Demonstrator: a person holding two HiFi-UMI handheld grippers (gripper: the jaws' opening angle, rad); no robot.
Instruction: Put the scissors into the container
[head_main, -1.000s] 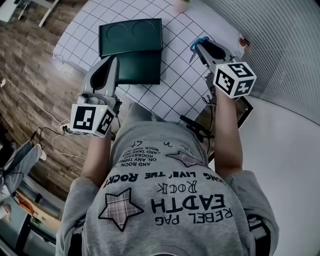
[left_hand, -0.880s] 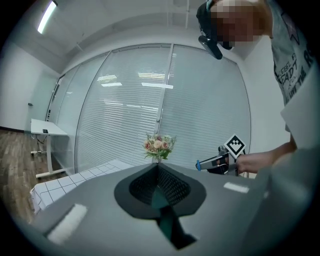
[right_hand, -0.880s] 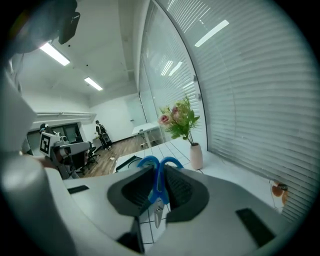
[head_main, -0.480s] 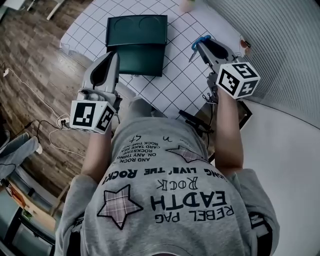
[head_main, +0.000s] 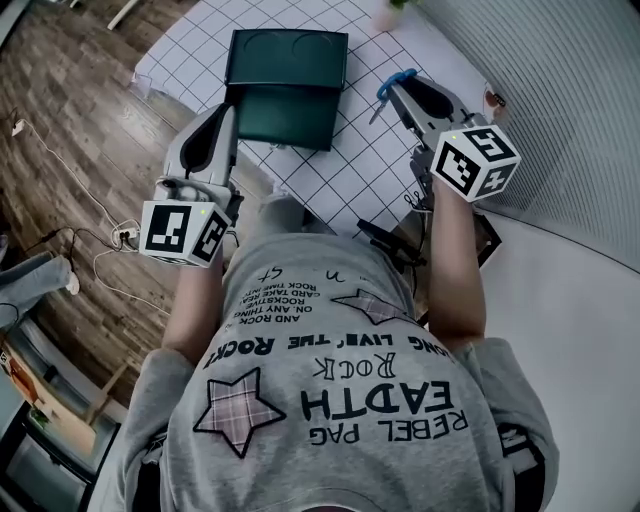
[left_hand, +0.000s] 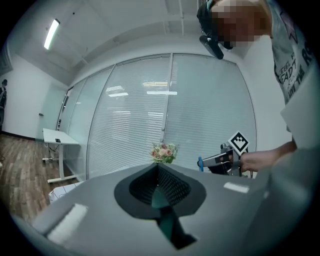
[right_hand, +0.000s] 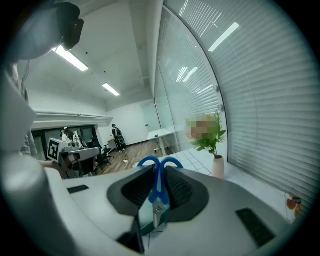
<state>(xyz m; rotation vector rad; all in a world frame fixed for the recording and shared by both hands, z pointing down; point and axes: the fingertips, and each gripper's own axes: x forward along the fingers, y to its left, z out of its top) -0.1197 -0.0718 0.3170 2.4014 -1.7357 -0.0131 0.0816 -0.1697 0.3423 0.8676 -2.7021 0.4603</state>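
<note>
The right gripper (head_main: 392, 93), clamping the scissors (head_main: 398, 81), had risen toward the green container (head_main: 285, 90), delivery still ahead; the left gripper (head_main: 228, 110) hung closed and empty.

The scissors (head_main: 397, 82) are showing bright blue handles in the upper right of the head view. The container (head_main: 287, 85), at upper centre, is looking dark green. The table (head_main: 365, 160) is showing a white top ruled with a thin dark grid. The left gripper (head_main: 228, 108) and right gripper (head_main: 392, 95) are showing pale grey shells, each carrying a cube of black-and-white squares. The shirt (head_main: 340, 400), lower centre, is displaying grey cloth with black lettering and plaid stars. The floor (head_main: 70, 130), at left, is showing brown wood planks.
</note>
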